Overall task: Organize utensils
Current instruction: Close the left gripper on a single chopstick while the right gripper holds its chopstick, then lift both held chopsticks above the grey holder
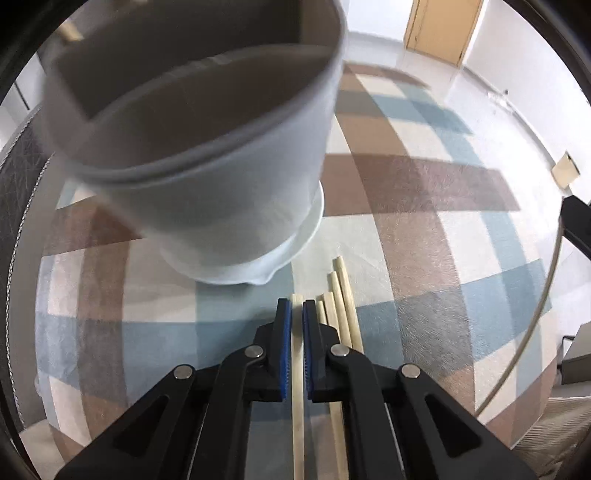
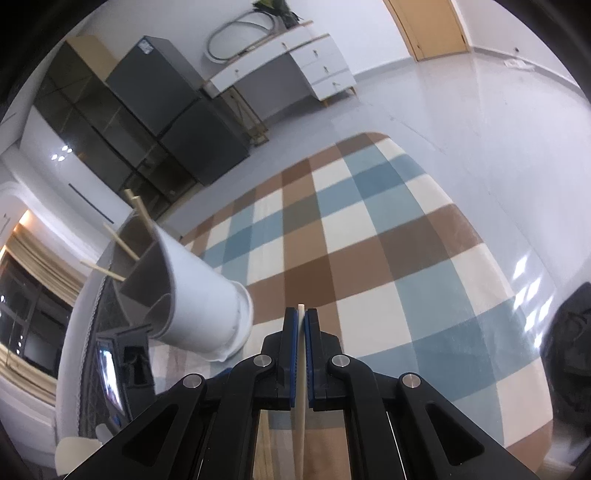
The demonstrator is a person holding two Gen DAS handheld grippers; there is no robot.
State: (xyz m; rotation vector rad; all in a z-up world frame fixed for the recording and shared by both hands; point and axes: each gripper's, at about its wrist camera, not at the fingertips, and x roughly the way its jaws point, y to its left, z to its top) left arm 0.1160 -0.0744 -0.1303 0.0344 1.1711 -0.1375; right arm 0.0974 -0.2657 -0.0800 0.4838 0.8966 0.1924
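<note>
A white utensil holder (image 1: 207, 147) with inner dividers stands on the checked tablecloth (image 1: 424, 192), just beyond my left gripper (image 1: 297, 314). That gripper's blue-padded fingers straddle one pale wooden chopstick (image 1: 297, 406) with a small gap on each side. Several more chopsticks (image 1: 341, 310) lie on the cloth right of it. In the right wrist view my right gripper (image 2: 301, 317) is shut on a pale chopstick (image 2: 301, 398), held above the cloth. The holder (image 2: 192, 288) is to its left with three chopsticks (image 2: 122, 240) standing in it.
A dark chair back (image 1: 22, 206) stands left of the table. A metal-rimmed table edge (image 1: 535, 325) curves on the right. Beyond the table are a grey cabinet (image 2: 177, 110), a white desk (image 2: 295, 62) and a wooden door (image 2: 428, 26).
</note>
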